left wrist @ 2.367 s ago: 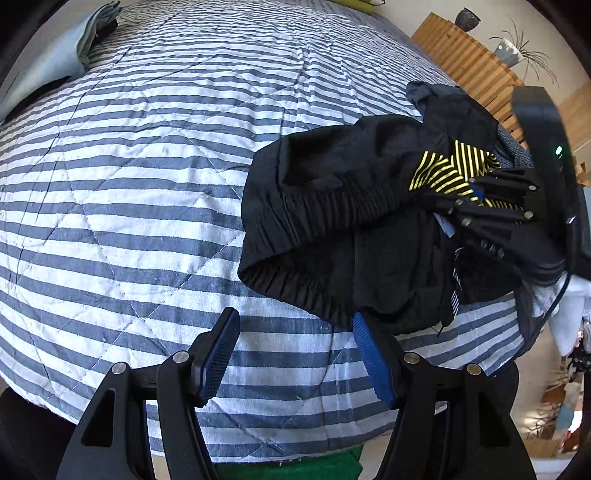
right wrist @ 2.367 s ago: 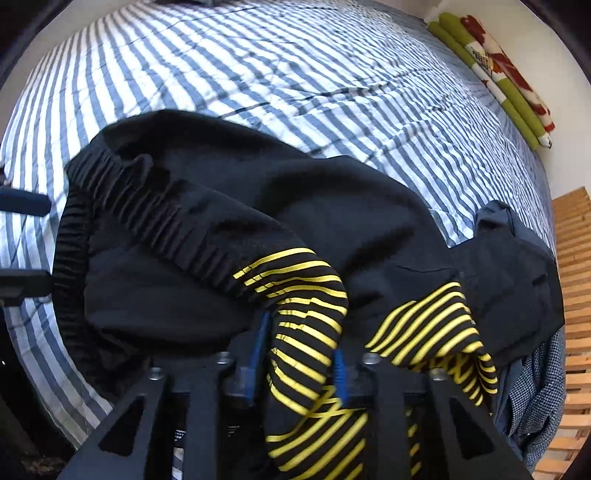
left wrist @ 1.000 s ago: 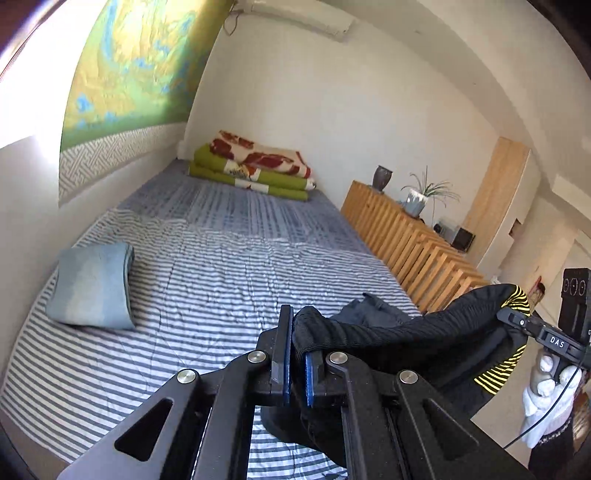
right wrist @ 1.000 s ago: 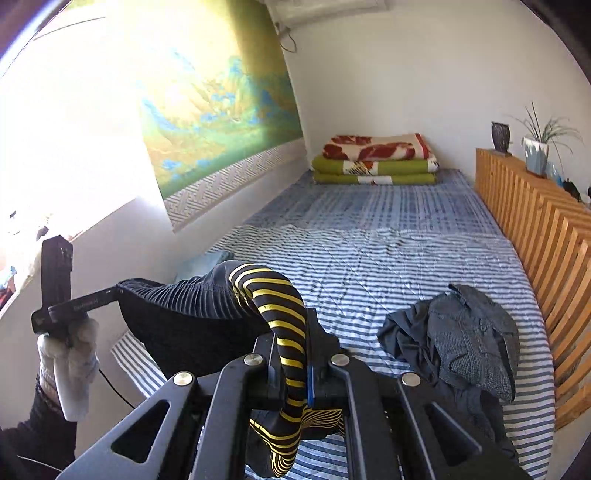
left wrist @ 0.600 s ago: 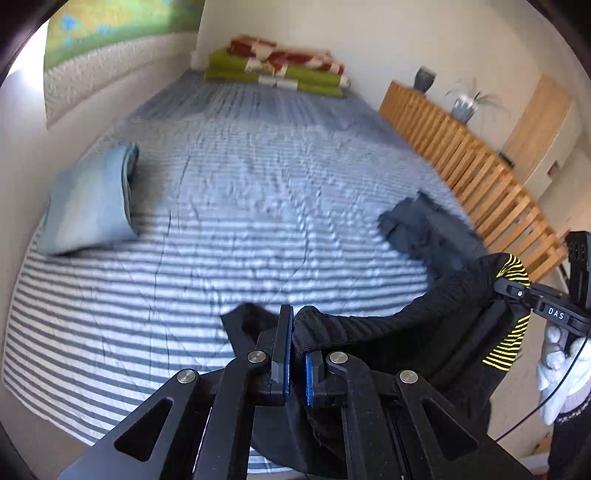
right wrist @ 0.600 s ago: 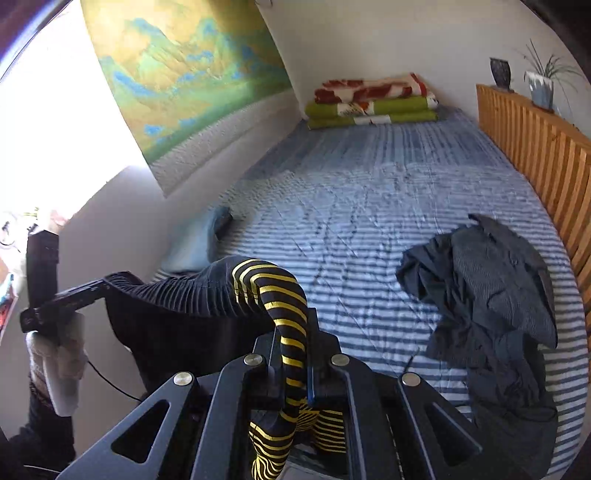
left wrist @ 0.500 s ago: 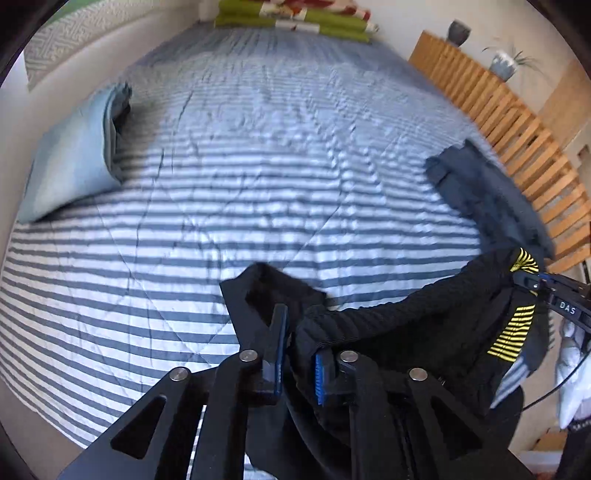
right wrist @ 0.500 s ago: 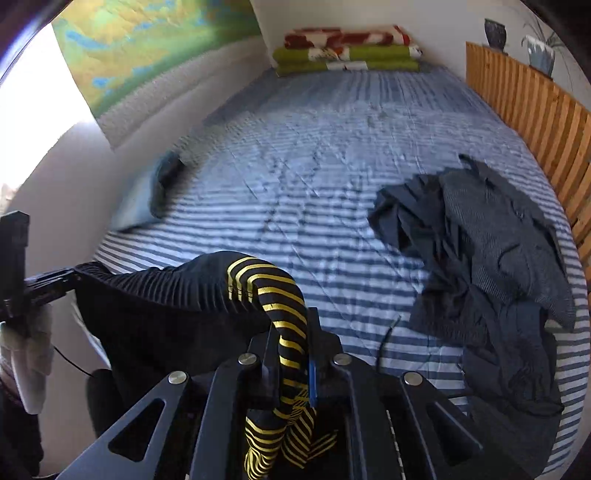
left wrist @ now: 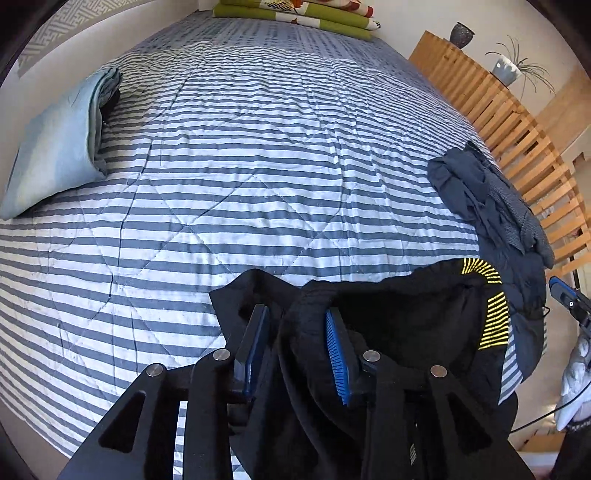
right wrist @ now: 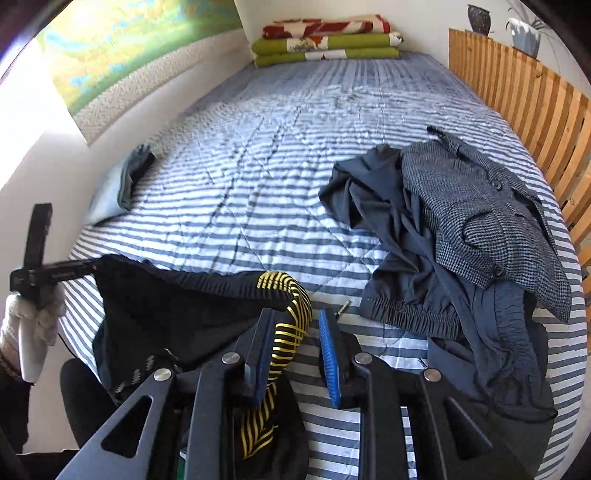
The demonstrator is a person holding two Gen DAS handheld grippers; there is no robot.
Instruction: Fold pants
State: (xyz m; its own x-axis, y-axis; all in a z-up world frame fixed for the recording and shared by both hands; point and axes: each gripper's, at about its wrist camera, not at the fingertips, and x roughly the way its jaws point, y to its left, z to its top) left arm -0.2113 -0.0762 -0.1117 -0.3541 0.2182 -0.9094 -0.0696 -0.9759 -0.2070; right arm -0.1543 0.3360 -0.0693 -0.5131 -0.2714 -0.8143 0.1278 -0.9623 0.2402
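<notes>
No writing can be read in either view. Nearest, the left gripper and right gripper have their jaws opening, the black pants with yellow-striped waistband slack between the pads at the striped bed's near edge. Only the right wrist view shows the wall painting and houndstooth jacket; both show folded blankets farthest off.

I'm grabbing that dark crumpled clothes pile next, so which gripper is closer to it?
Right. The right gripper sits just beside the pile, while the left gripper is at the far end of the black pants' waistband.
</notes>
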